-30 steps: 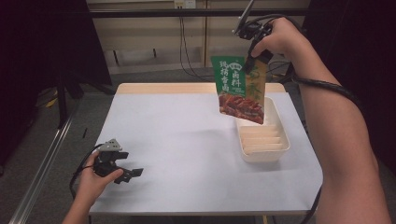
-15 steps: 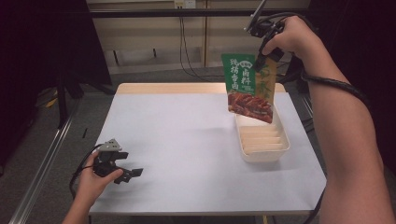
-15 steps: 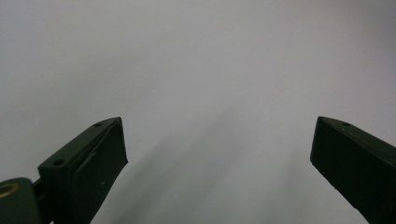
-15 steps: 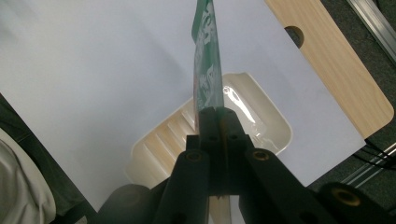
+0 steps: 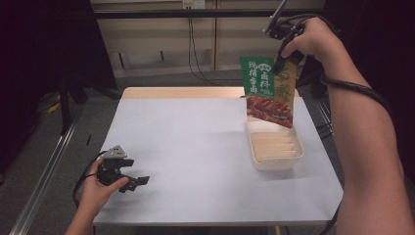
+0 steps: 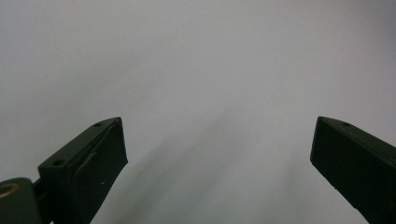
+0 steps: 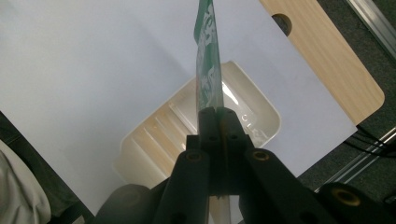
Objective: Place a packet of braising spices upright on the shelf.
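Green-and-orange printed food pouch (image 5: 268,90) hangs by its top edge from the right gripper (image 5: 283,62), raised high above the far right of the table (image 5: 195,147). Right gripper view: the jaws are pressed together on the pouch's upper seam, the film (image 7: 208,60) seen edge-on, running away from the pads. Pouch's lower end hangs over the far end of the cream tray (image 5: 274,147); cannot tell from the high view whether the bottom edge touches the tray or clears it. Tray has ribbed compartments and sits near the right table edge. Left gripper (image 5: 128,180) rests low at the near left corner, well apart from the tray; its jaws stand wide apart with nothing between them, bare white tabletop (image 6: 196,70) ahead. Risks, as judged: grip is on a thin strip of slick film, so the pouch could slip out if swung or jerked. Pouch hangs tilted, so lowering it may catch the bottom corner on the tray rim and fold it outside rather than in. Tray is light and unheld; a push from the pouch could slide it toward the table edge.
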{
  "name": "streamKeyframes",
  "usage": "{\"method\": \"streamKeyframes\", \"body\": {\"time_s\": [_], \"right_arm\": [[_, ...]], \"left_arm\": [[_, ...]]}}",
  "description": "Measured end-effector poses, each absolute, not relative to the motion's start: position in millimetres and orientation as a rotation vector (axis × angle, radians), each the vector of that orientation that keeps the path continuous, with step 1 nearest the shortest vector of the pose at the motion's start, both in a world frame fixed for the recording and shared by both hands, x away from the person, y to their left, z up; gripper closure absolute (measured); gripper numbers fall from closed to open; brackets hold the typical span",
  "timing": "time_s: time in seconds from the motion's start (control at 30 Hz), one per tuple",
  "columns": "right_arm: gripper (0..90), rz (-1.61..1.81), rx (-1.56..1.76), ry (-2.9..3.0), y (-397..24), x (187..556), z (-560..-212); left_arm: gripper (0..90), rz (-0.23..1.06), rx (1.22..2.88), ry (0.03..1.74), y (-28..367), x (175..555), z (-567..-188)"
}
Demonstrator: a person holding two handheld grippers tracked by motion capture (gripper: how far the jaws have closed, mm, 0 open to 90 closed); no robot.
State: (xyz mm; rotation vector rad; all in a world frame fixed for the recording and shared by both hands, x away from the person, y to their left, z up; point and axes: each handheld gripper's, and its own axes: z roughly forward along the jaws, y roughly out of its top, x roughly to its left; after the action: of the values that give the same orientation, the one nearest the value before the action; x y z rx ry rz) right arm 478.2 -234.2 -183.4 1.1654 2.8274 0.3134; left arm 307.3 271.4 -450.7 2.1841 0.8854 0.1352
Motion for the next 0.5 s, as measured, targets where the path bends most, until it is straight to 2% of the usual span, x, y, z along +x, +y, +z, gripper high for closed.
{"method": "streamKeyframes", "body": {"time_s": [0.5], "right_arm": [[90.0, 0.301, 1.193, 2.811, -245.9, 482.1, -192.5]], "left_arm": [[3.4, 0.122, 2.185, 0.885, 270.4, 307.4, -450.8]]}}
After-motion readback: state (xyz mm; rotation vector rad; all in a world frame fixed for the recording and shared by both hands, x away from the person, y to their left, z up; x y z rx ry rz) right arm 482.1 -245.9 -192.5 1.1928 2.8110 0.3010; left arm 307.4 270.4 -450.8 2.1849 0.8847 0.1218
